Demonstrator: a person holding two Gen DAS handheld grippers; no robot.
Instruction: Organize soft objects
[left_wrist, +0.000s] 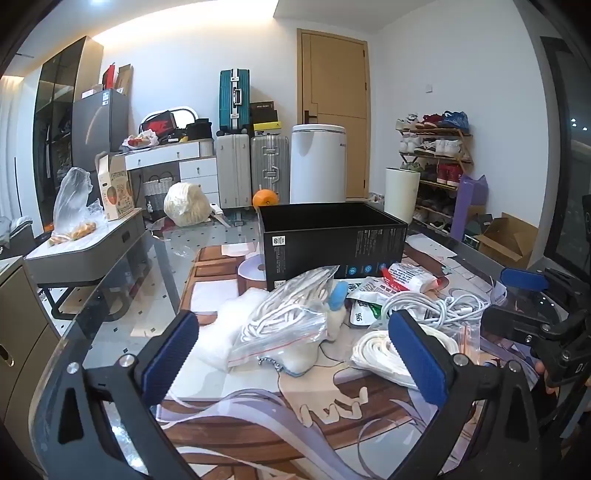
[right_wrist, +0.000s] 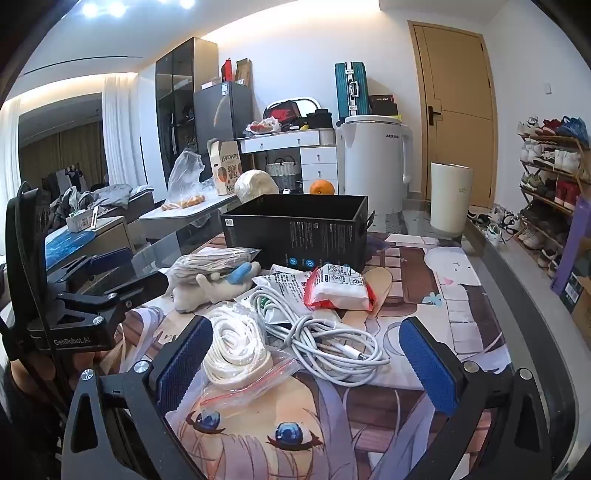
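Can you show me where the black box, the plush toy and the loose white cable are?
black box (right_wrist: 295, 236): right wrist view, on its printed front wall.
plush toy (right_wrist: 199, 291): right wrist view, on its cream body.
white cable (right_wrist: 325, 339): right wrist view, on the middle of the tangled loops.

A glass-topped counter (right_wrist: 524, 295) carries a printed cartoon mat (right_wrist: 443, 302), and everything lies on that mat. At the far end stands an open black box (right_wrist: 295, 232). Before it lie a red-and-white packet (right_wrist: 341, 286), a flat white pouch (right_wrist: 284, 282), a small plush toy (right_wrist: 207, 290) with a blue part, and a clear bag of cord (left_wrist: 288, 314). Nearer lie a tangle of white cable (right_wrist: 325, 339) and a zip bag holding coiled white rope (right_wrist: 236, 347), just beside each other. In the left wrist view a white fluffy wad (left_wrist: 225, 328) sits left of the cord bag.
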